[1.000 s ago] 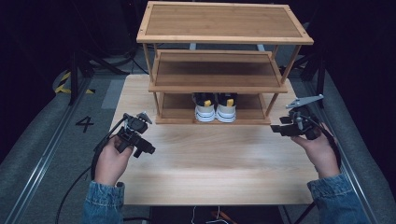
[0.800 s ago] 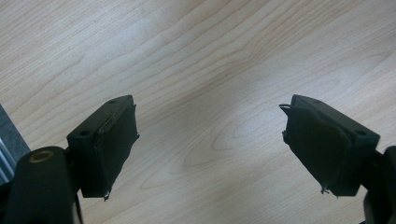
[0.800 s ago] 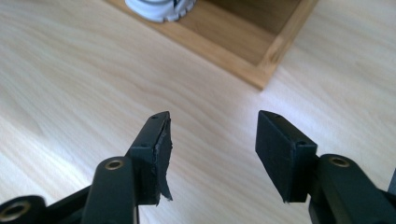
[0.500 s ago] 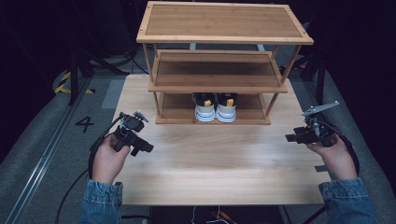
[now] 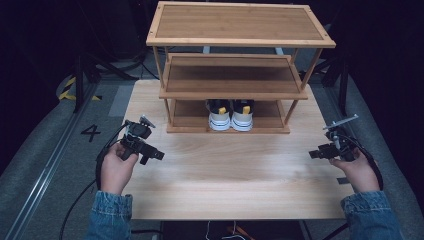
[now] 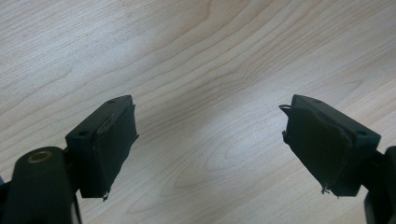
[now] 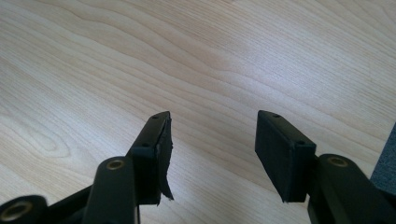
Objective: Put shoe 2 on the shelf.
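Risk we see: with the left claw and right claw both spread, empty above the bench, reaching ahead could knock the sneakers deeper under the shoe rack.

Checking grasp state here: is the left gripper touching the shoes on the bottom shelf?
Apart. The high view shows the left gripper over bare table, well short of the shoes; its open jaws frame only wood.
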